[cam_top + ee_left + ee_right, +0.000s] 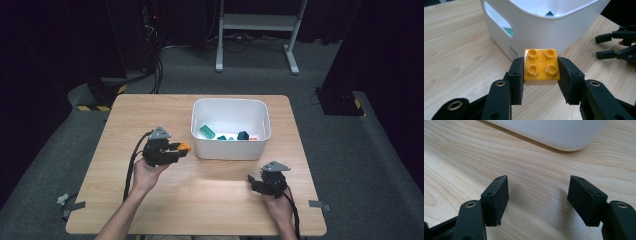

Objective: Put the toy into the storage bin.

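Here, left gripper [541,72] clamped on an orange four-stud brick [541,65], one pad against each side, studs facing up. Brick held off the wooden table [165,200], just beside the near left corner of the white bin [231,145]. Bin holds a green brick [207,131] and a dark blue block [243,135], among other small pieces. Right gripper [538,197] low over bare table near the bin's right corner, jaws apart, nothing between them

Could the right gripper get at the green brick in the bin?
Probably yes. The right gripper has its jaws open and empty, the bin has no lid, and the green brick lies uncovered. It would have to lift over the near wall first.
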{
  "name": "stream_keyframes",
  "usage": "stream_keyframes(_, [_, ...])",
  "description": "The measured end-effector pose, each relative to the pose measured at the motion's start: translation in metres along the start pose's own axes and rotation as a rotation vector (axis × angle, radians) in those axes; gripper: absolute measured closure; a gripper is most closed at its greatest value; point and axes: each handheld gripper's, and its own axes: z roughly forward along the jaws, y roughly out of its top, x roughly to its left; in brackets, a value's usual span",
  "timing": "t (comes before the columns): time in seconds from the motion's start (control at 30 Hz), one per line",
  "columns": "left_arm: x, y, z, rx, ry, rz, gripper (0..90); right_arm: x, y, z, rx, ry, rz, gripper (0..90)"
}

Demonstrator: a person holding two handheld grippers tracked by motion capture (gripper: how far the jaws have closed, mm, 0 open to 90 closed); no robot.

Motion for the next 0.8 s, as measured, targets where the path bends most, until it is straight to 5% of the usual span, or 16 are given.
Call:
stream_keyframes(0.4, [0.009, 0.034, -0.007, -0.045, -0.028, -0.029, 58.3, 0.0, 0.0, 0.0, 0.0, 0.0, 0.0, 32.9])
stream_keyframes(0.8, [0.006, 0.067, 0.003, -0.036, -0.038, -0.002, 58.3, 0.0, 0.0, 0.0, 0.0, 0.0, -0.001, 33.0])
